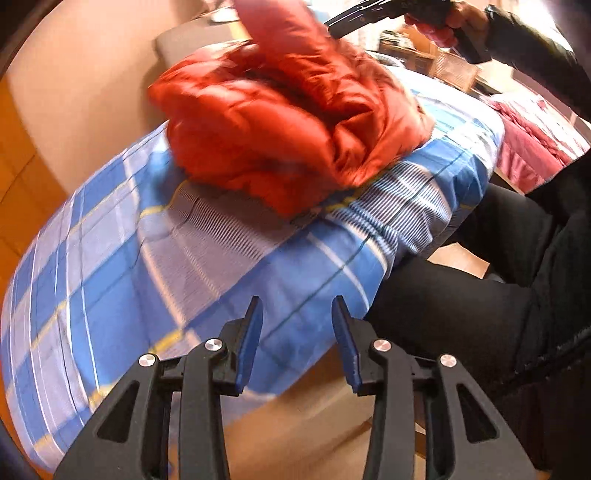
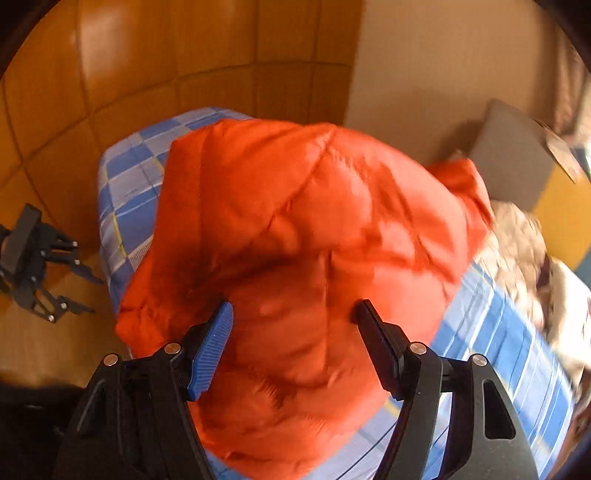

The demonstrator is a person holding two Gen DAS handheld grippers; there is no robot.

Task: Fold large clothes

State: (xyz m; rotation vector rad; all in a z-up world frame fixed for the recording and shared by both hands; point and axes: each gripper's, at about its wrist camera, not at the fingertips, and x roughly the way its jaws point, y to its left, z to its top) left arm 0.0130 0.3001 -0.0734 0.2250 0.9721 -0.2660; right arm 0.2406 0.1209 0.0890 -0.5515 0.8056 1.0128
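Note:
A puffy orange jacket (image 1: 280, 122) lies bunched on a bed with a blue plaid cover (image 1: 155, 266). In the left wrist view one part of the jacket rises toward the top edge, where a hand holds my right gripper (image 1: 332, 26). From the right wrist the jacket (image 2: 303, 206) fills the view, and a thick fold bulges between the fingers of my right gripper (image 2: 295, 306), which press into it on both sides. My left gripper (image 1: 297, 314) hangs open over the bed's near edge with nothing between its fingers. It also shows small at the left as the left gripper (image 2: 94, 295).
The person's black-clad legs (image 1: 461, 295) stand against the bed's right side. A pink cloth (image 1: 524, 155) lies beyond them. A grey box (image 2: 513, 155) and a pale patterned cloth (image 2: 524, 251) sit at the bed's far end. Wooden panels (image 2: 147, 74) back the bed.

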